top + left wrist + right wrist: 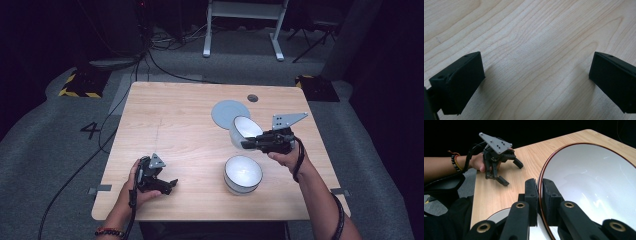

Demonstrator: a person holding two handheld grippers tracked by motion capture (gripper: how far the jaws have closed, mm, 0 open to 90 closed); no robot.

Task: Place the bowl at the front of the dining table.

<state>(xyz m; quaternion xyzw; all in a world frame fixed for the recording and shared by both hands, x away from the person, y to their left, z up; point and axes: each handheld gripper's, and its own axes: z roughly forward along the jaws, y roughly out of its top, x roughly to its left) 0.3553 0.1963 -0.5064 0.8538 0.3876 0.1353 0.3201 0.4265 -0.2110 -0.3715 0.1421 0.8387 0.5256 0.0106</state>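
While clamped in the right tongs (538, 195), bowl (244, 131) tilted, mouth sideways.

Pale wood-grain table (175, 130); on it a flat grey disc (226, 112); beside the disc two white bowls, one (594, 182) with a thin red-brown rim, the other (243, 173) dark-banded; black grippers.

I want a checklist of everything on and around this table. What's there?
Surface: wooden table, bare wood between things.
Job's things: tilted white bowl held by its rim; second white bowl upright on the table; grey round plate behind them.
Clutter: nothing seen.
Grippers: right hand-held gripper shut on the tilted bowl's rim; left hand-held gripper open, holding nothing.
Cables: black cables on the floor.
Surroundings: grey carpet, white desk frame, dark room.
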